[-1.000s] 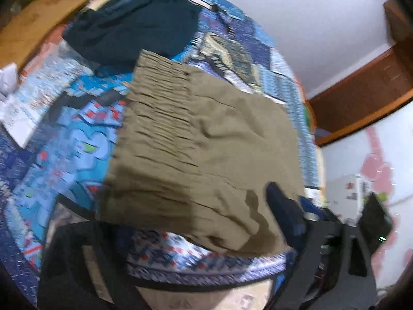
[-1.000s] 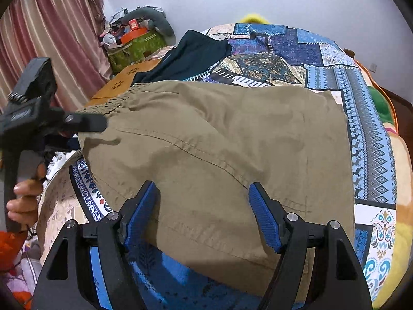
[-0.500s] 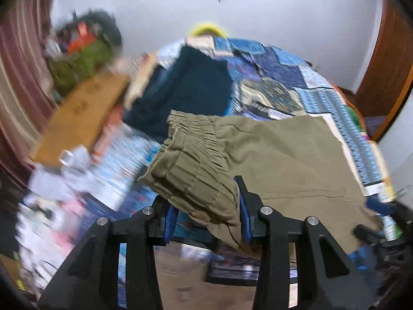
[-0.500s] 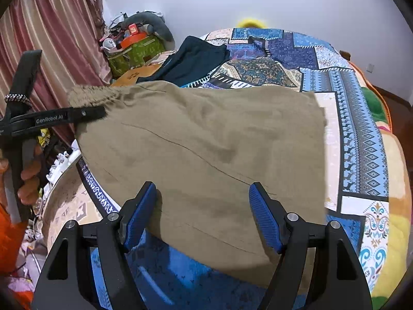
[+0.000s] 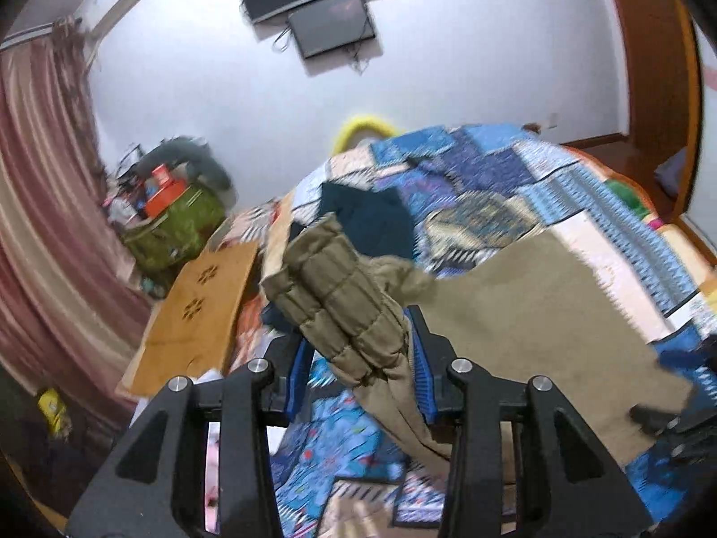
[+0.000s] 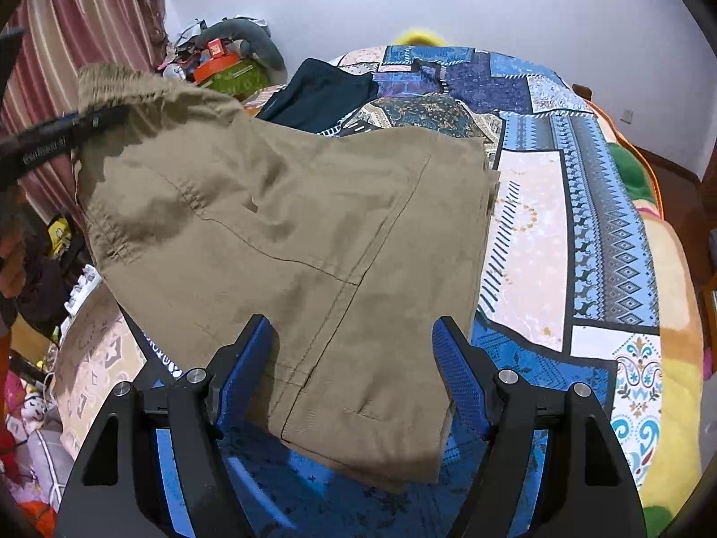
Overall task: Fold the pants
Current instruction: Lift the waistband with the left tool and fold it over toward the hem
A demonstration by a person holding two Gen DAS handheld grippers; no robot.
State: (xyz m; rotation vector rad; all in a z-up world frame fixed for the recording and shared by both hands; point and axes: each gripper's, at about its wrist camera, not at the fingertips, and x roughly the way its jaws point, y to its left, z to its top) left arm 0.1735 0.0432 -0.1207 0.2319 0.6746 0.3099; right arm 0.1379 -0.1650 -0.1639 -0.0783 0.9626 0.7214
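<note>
The left gripper (image 5: 360,370) is clamped on the waistband of the pants (image 6: 291,242), lifting that end above the bed (image 6: 596,224). The right gripper (image 6: 354,381) stands apart, its fingers either side of the cloth's near edge; the far end rests on the bed.

the left gripper (image 5: 358,374), open a second ago, is now clamped on the gathered waistband of the khaki pants (image 6: 287,233) and lifts that end higher above the patchwork bedspread (image 6: 582,224), so the cloth slopes down toward the right gripper (image 6: 354,381).
</note>
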